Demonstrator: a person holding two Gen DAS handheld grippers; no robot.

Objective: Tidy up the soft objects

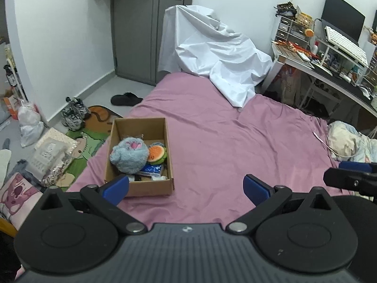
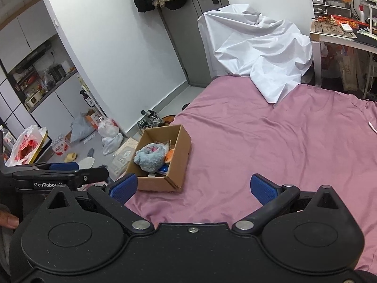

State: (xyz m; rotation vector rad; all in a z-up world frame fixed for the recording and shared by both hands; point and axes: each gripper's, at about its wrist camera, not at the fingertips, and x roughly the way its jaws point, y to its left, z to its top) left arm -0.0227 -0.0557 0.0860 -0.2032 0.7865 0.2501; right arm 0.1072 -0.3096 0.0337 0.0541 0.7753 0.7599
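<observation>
A cardboard box [image 1: 165, 184] [image 2: 181, 162] sits near the left edge of a pink bed [image 1: 223, 141] [image 2: 271, 141]. Inside it lie a fluffy blue plush [image 1: 128, 156] [image 2: 149, 156], an orange and green watermelon plush [image 1: 157, 154] [image 2: 170, 155] and a blue packet [image 1: 152, 169]. My left gripper [image 1: 186, 189] is open above the bed, its left pad next to the box's near corner. My right gripper [image 2: 193, 188] is also open and empty, just right of the box. Each gripper shows at the edge of the other's view: the right gripper [image 1: 351, 176], the left gripper [image 2: 59, 172].
A crumpled white sheet [image 1: 219, 54] [image 2: 259, 52] covers something at the bed's far end. A cluttered desk [image 1: 329, 63] stands at the right, a pillow [image 1: 346, 141] on the bed's right side. Shoes [image 1: 74, 113], bags [image 2: 108, 132] and packages [image 1: 51, 155] litter the floor at the left.
</observation>
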